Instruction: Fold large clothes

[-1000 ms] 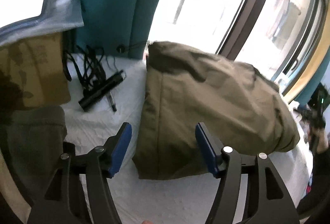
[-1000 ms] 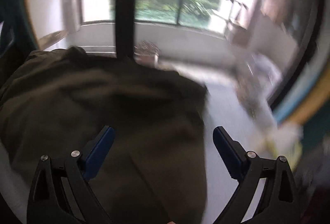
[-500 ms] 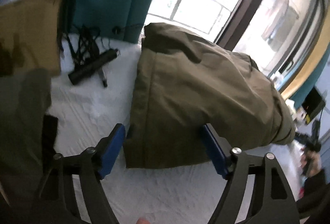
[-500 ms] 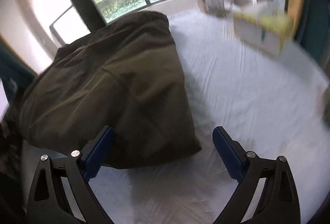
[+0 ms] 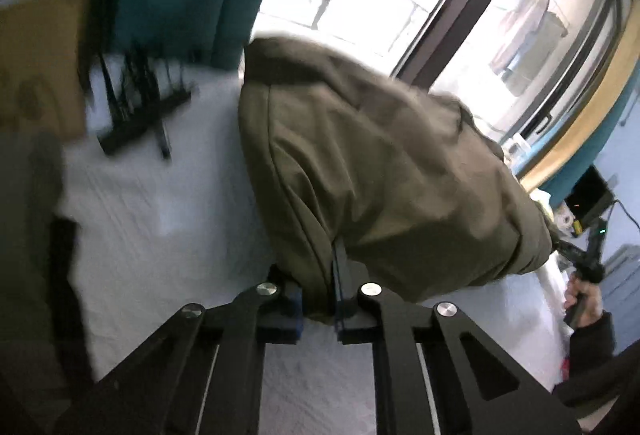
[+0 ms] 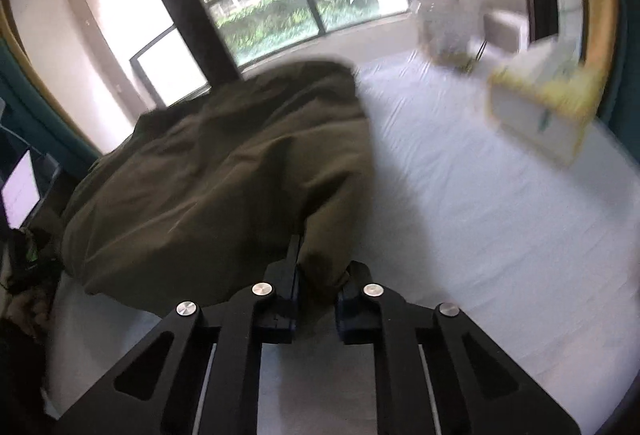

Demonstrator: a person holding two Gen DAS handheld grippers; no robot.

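Olive garment [image 5: 392, 171], long axis away toward the window, near corners pinched by both closing grippers' fingers [image 5: 294, 305] (blurred).

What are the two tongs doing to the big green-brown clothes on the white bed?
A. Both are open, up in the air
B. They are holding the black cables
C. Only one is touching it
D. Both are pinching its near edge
D: the left tongs and the right tongs each have the olive garment bunched between their pads.

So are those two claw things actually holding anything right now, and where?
Yes. Both are closing on the olive-green garment: the left gripper pinches its near left corner, the right gripper its near right corner.
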